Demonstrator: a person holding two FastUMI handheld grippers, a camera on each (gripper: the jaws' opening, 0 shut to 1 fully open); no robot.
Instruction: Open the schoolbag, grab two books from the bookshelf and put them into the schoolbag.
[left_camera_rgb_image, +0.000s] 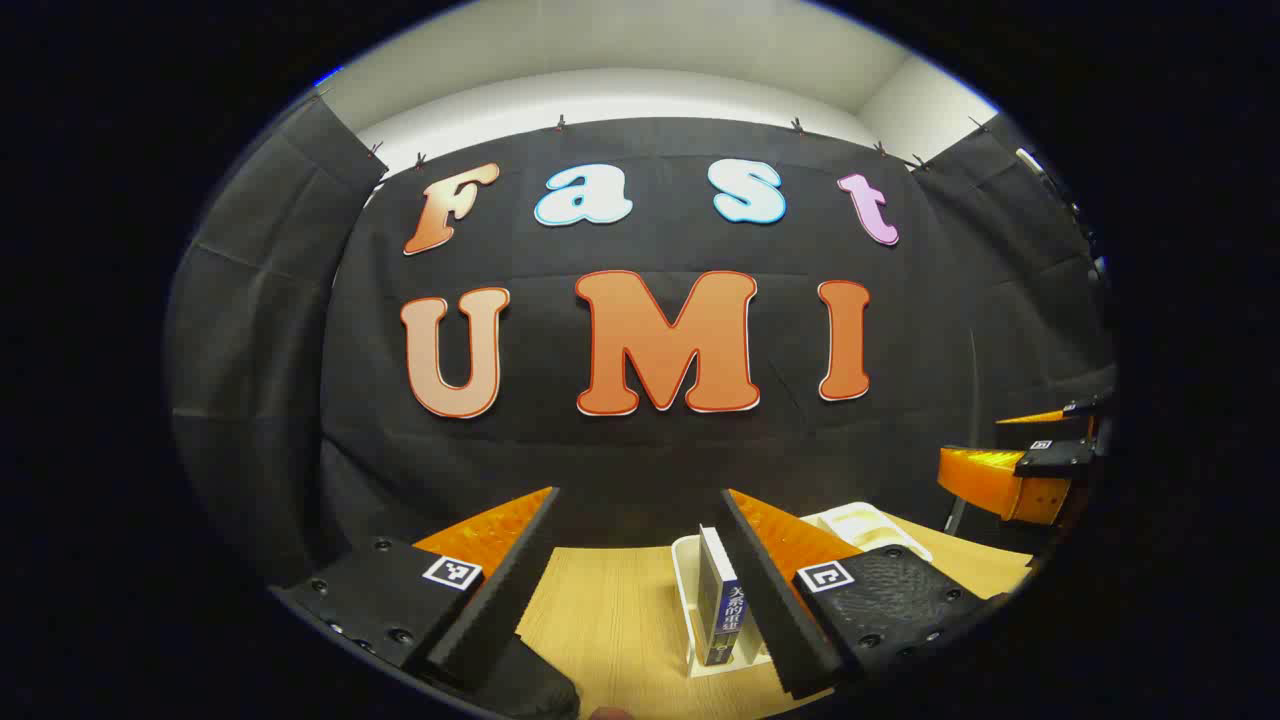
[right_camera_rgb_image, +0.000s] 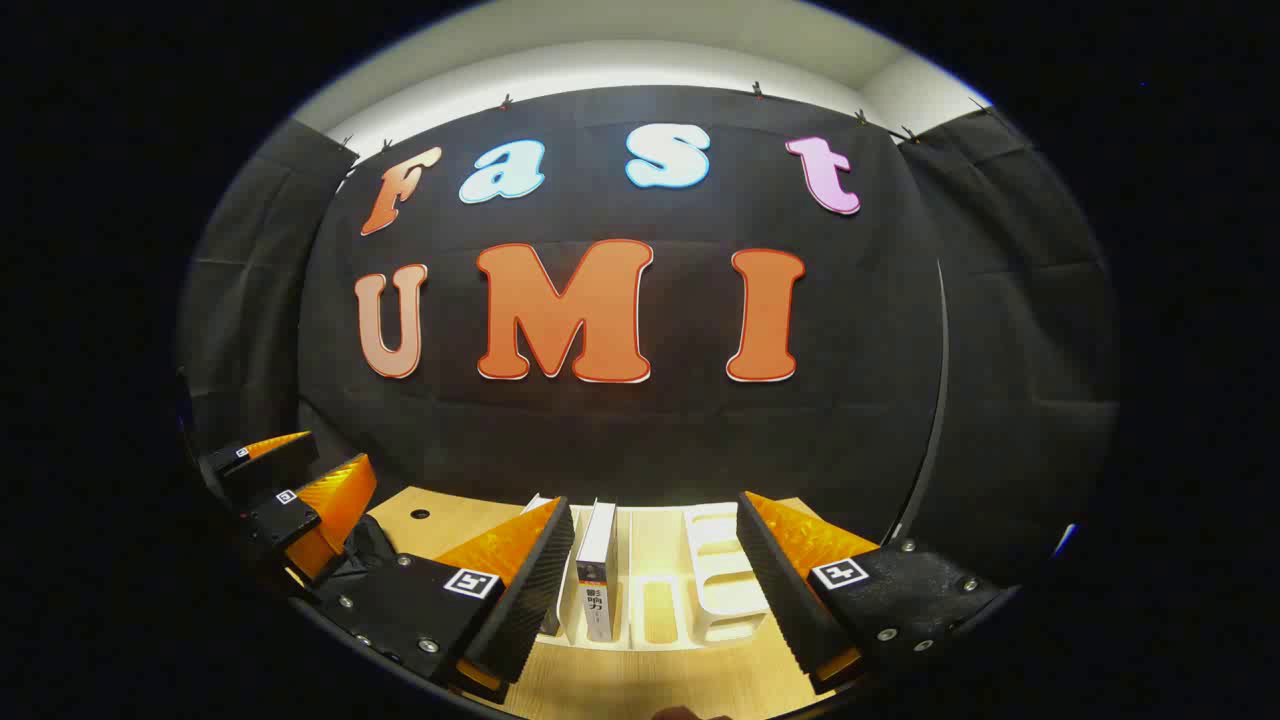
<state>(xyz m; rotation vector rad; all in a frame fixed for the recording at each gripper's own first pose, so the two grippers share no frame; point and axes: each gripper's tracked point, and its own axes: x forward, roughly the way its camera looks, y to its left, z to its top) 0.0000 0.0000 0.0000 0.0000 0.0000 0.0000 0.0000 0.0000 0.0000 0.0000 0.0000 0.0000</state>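
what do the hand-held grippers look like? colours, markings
Both alike: the left hand-held gripper and right hand-held gripper have black bodies with visible screws, two wedge-shaped orange fingers faced with black ribbed pads, and a small black-and-white square tag on each finger base.

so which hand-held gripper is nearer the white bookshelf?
Right: the bookshelf sits between its open fingers. Left is off to the shelf's left side.

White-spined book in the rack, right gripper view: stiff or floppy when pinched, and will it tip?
The white-spined book stands upright, unbowed, in the white rack, so it probably stays stiff when pinched. Thin and tall, it would likely tip sideways once clear of the dividers. Its cover looks smooth, perhaps slippery, though the ridged pads of the open right tool should help.
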